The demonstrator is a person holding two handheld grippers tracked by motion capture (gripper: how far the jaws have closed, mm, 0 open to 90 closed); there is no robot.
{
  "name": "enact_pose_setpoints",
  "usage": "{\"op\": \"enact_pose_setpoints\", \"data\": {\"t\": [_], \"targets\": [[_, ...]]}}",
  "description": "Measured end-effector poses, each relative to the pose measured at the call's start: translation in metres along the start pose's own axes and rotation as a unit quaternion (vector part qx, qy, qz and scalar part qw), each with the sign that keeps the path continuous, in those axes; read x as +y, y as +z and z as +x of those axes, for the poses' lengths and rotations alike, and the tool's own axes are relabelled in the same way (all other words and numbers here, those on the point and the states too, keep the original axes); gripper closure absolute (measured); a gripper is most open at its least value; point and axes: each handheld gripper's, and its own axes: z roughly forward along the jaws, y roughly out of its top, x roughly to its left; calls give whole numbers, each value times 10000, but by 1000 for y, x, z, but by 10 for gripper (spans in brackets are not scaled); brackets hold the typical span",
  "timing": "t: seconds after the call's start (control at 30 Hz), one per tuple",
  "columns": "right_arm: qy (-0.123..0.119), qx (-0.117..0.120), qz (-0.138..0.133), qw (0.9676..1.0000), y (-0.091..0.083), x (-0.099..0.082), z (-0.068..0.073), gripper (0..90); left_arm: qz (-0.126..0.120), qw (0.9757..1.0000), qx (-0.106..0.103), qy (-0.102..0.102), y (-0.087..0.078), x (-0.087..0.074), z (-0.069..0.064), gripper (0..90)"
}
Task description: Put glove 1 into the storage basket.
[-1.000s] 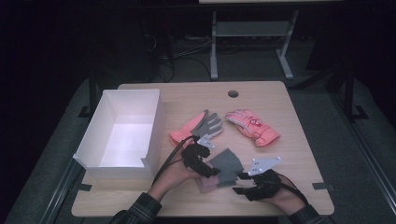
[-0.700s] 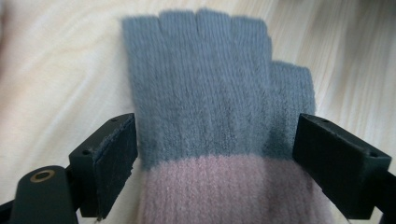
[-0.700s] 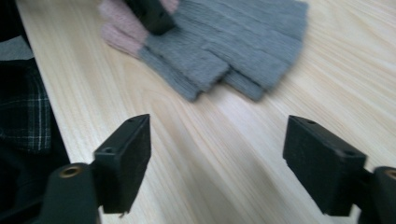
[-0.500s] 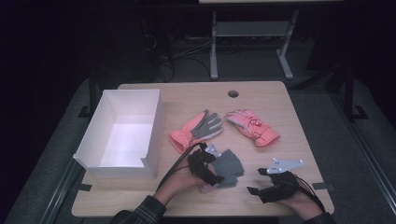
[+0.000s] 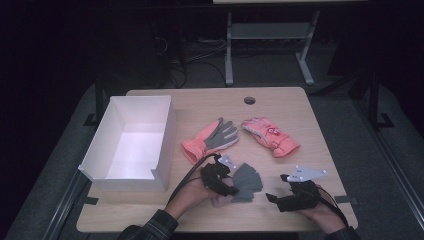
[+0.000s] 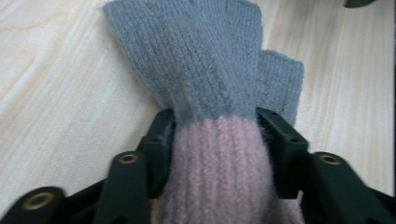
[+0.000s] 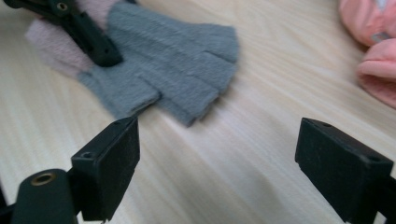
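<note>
The left tool has just closed on the grey glove's pink cuff at the lower centre; the right tool has just been opening and stands empty above the tabletop.

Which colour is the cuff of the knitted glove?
Pale pink cuff; the left gripper view shows it best.

No legible text, label, brand or number in any view. Small white-and-red patch noted on the back of the pink ski glove, lying on the tabletop well beyond the right tool; too small and blurred to read. Same glove at the upper right edge of the right gripper view, with a pale mark there, equally unreadable.
</note>
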Motion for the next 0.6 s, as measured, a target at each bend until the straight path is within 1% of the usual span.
{"op": "enact_pose_setpoints", "data": {"t": [0.07, 0.13, 0.2, 0.23, 0.3, 0.37, 0.43, 0.5, 0.57, 0.6], "targets": [[55, -73, -28, 10000, -1, 0, -1, 134, 22, 10000, -50, -26, -1, 0, 0, 560], [63, -85, -59, 9999, -1, 0, -2, 134, 38, 10000, -60, -32, -1, 1, 1, 586], [110, -123, -56, 9998, -1, 0, -3, 135, 54, 9999, -57, -81, -2, 2, 0, 597], [137, -132, -65, 9998, 0, 0, -3, 134, 77, 9999, -98, -75, -3, 2, 1, 609], [167, -140, -59, 9997, 0, 0, -4, 135, 53, 9995, -230, -214, -6, 2, 4, 622], [173, -158, -68, 9997, 0, 0, -4, 135, -11, 9990, -329, -299, -10, 3, 5, 627], [162, -173, -85, 9997, 0, 0, -5, 134, -55, 9992, -262, -293, -15, 4, 5, 628], [170, -180, -103, 9996, 0, -1, -5, 134, -136, 9990, -264, -344, -22, 6, 6, 628], [181, -184, -116, 9996, -1, -1, -5, 134, -209, 9988, -200, -387, -30, 9, 6, 627], [188, -198, -119, 9996, -1, 0, -5, 134, -197, 9990, -163, -376, -35, 10, 6, 626]]}}
